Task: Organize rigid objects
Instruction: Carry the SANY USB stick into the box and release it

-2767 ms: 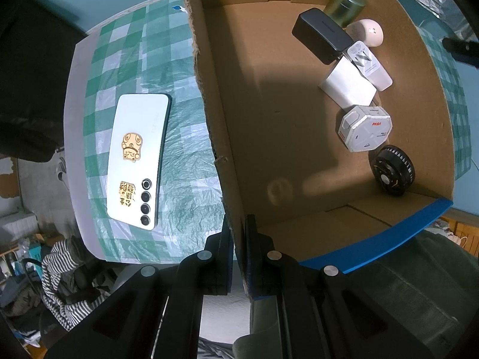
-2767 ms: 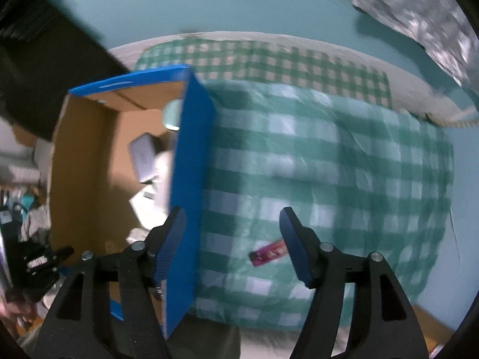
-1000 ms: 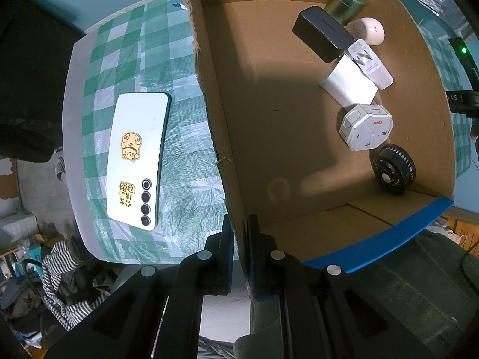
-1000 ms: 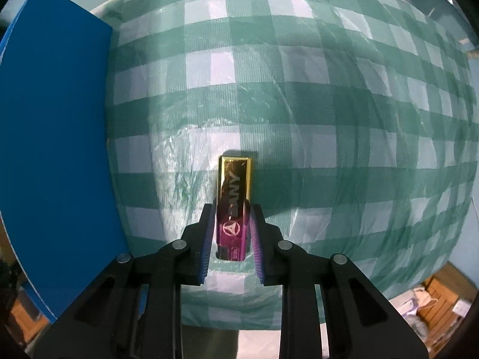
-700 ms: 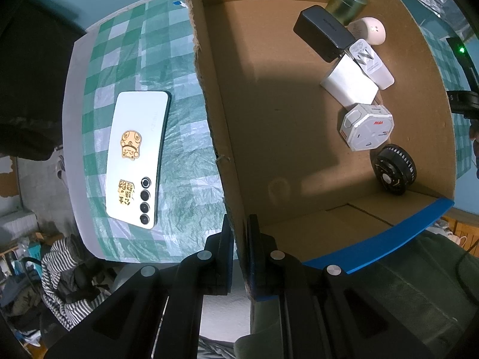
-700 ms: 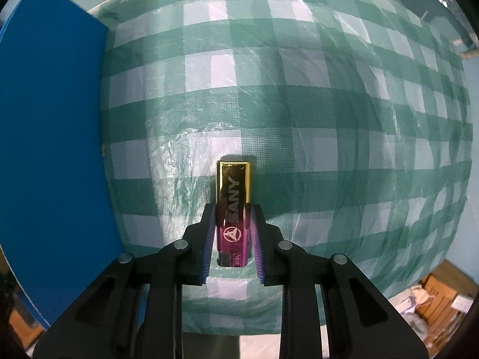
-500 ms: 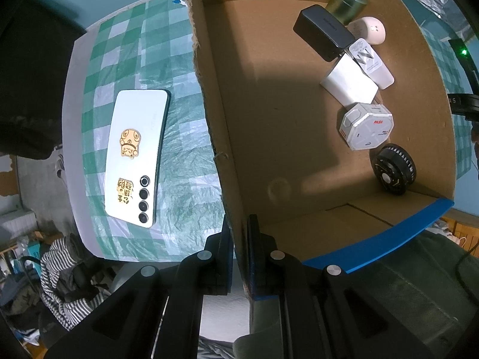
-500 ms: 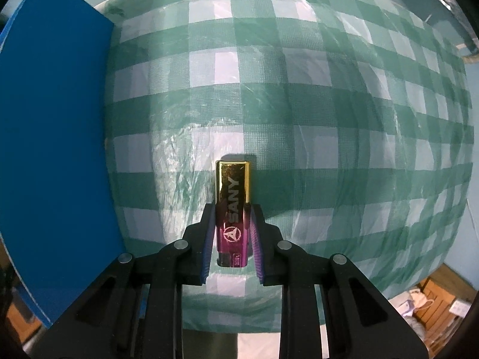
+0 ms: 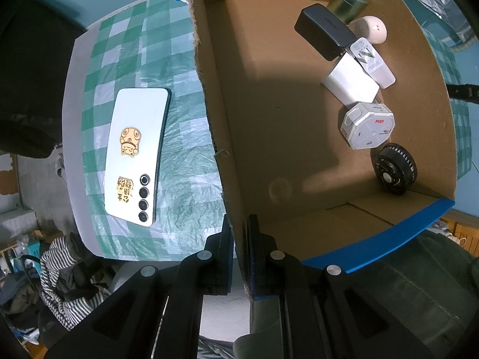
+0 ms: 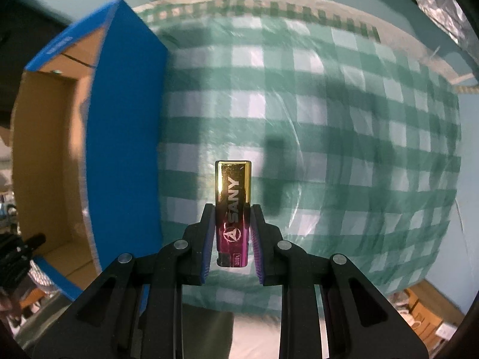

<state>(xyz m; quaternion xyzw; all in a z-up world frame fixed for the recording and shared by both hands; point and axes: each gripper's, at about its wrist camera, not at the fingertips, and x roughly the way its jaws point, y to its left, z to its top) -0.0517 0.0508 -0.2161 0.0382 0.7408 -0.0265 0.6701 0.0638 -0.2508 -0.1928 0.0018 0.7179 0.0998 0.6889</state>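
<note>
Gold-and-magenta, the "SANY" lighter (image 10: 233,209) sits clamped between the right tongs (image 10: 233,239), held clear above the green checked table (image 10: 344,137) just beside the blue outer wall of the cardboard box (image 10: 125,137). The left tongs (image 9: 239,239) are pinched shut on the box's near wall. Inside the box lie a black case (image 9: 324,31), a white plug adapter (image 9: 366,125) and a black round part (image 9: 394,169). A white phone (image 9: 136,154) lies on the table beside the box.

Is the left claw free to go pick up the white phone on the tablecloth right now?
Probably not yet: the left claw is shut on the cardboard box wall. The phone itself lies uncovered beside the box.
</note>
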